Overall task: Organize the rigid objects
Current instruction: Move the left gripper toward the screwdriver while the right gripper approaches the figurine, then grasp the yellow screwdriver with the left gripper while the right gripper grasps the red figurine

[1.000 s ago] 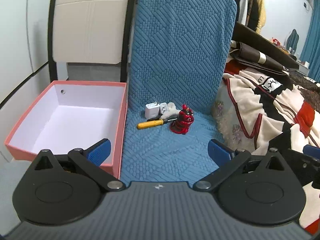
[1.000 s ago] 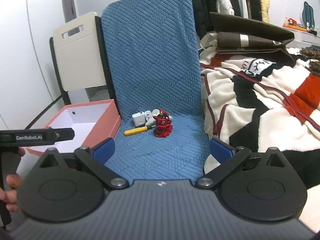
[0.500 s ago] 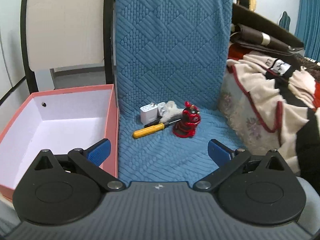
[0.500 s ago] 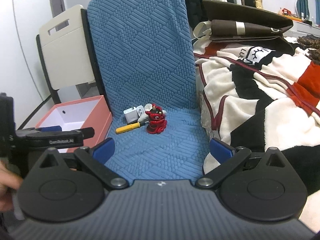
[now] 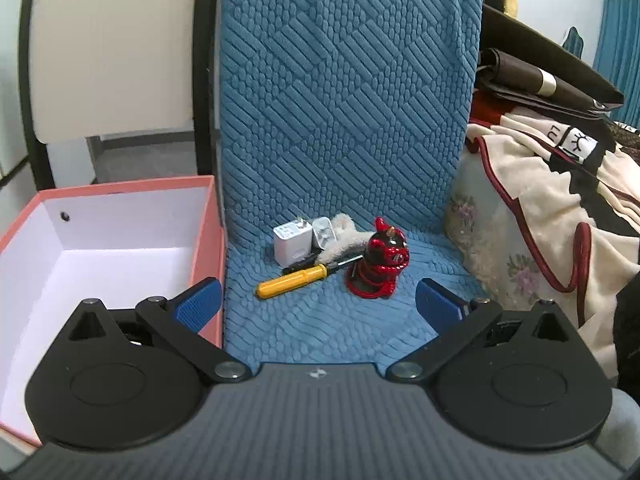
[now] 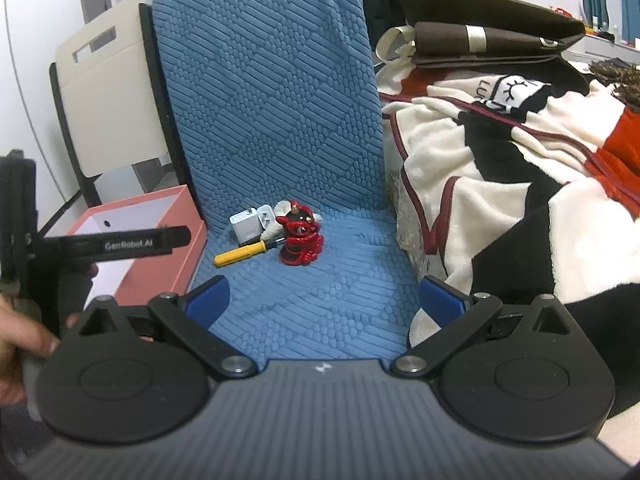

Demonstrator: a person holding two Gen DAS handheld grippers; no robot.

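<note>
While both hand-held grippers, left (image 5: 318,300) and right (image 6: 324,298), hover spread and empty, the yellow screwdriver (image 5: 294,278) awaits pinching for the pink box (image 5: 120,188).

Black tongs (image 5: 318,304), apparently blue-padded.

Glossy red figurine (image 5: 378,260); smooth plastic charger (image 5: 292,242); rough quilted cloth cushion (image 5: 340,120); matt cardboard box (image 5: 120,216).
</note>
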